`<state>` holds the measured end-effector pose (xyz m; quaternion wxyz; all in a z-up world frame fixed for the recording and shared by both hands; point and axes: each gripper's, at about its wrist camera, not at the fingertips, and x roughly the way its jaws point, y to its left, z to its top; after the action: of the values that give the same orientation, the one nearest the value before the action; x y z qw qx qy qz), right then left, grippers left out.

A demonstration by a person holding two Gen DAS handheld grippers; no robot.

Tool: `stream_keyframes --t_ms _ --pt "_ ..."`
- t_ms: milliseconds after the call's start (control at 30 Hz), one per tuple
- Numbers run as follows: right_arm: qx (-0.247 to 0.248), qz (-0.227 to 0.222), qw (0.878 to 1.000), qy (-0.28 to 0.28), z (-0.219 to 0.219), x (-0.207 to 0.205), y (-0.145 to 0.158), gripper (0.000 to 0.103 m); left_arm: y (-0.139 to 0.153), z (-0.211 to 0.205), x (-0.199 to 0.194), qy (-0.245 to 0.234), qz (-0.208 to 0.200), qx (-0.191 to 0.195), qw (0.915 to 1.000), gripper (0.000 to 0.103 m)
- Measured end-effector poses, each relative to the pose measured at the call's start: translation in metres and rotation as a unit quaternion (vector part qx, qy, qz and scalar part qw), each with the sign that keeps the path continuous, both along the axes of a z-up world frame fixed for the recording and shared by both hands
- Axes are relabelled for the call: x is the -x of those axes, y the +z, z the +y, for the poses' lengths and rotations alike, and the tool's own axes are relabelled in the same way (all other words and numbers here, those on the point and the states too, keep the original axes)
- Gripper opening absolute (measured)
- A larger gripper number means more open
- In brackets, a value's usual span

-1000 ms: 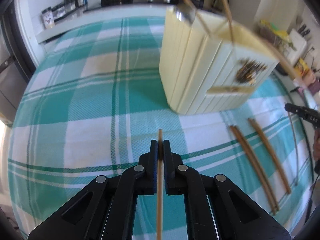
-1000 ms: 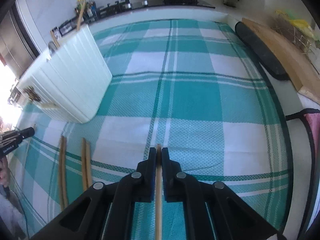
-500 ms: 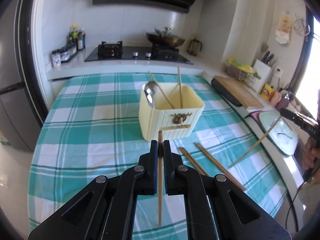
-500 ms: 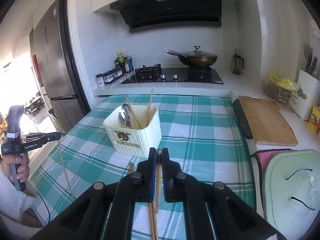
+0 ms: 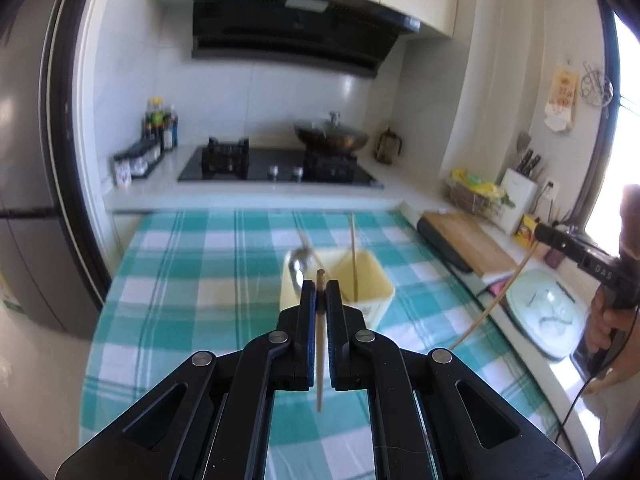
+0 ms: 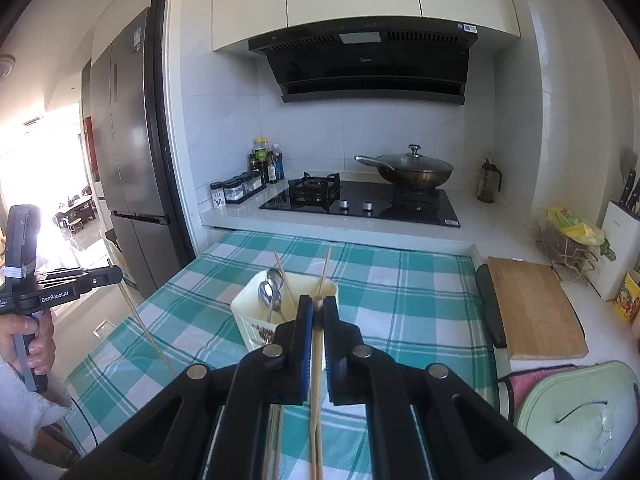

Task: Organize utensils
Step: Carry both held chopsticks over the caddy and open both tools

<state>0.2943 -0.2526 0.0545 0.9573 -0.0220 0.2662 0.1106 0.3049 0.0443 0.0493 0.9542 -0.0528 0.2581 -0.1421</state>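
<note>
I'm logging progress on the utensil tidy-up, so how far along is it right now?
Partly done. Done: the cream holder on the checked cloth already has a spoon and two chopsticks standing in it. In hand: the left claw is shut on a chopstick, and the right claw is shut on another chopstick. Left: drop both in, then collect the chopsticks lying on the cloth below the right claw.

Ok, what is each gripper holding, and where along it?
Left gripper and right gripper each pinch one chopstick near its upper end.
</note>
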Motion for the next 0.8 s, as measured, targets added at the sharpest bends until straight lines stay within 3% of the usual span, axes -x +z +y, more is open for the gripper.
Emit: stream_keyframes --t_ms 100,233,367,500,633,733,800 --pt "-0.002 -0.034 0.999 0.005 0.007 -0.018 0.023 0.005 0.034 -0.005 -0.016 0.012 -0.047 0.007 0.9988 0.003" --pt "-0.007 -0.090 0.996 0.012 0.018 -0.041 0.046 0.005 0.060 -0.017 -0.048 0.037 -0.094 0.021 0.9947 0.003" --pt "-0.019 -0.103 0.994 0.022 0.029 -0.077 0.041 0.005 0.045 -0.032 -0.098 0.046 -0.076 0.013 0.9960 0.003" --pt "-0.021 -0.029 0.998 0.044 0.041 -0.130 0.003 0.005 0.000 -0.046 -0.155 0.031 0.016 0.009 0.9993 0.003" --pt "-0.027 0.072 0.995 0.061 0.046 -0.179 -0.044 0.005 -0.050 -0.057 -0.199 0.017 0.110 -0.001 0.9938 0.003" --pt "-0.030 0.129 0.989 0.062 0.048 -0.209 -0.077 0.005 -0.080 -0.063 -0.214 0.013 0.147 -0.008 0.9890 0.003" --pt "-0.035 0.148 0.987 0.057 0.048 -0.222 -0.094 0.006 -0.089 -0.067 -0.216 0.014 0.148 -0.014 0.9888 0.004"
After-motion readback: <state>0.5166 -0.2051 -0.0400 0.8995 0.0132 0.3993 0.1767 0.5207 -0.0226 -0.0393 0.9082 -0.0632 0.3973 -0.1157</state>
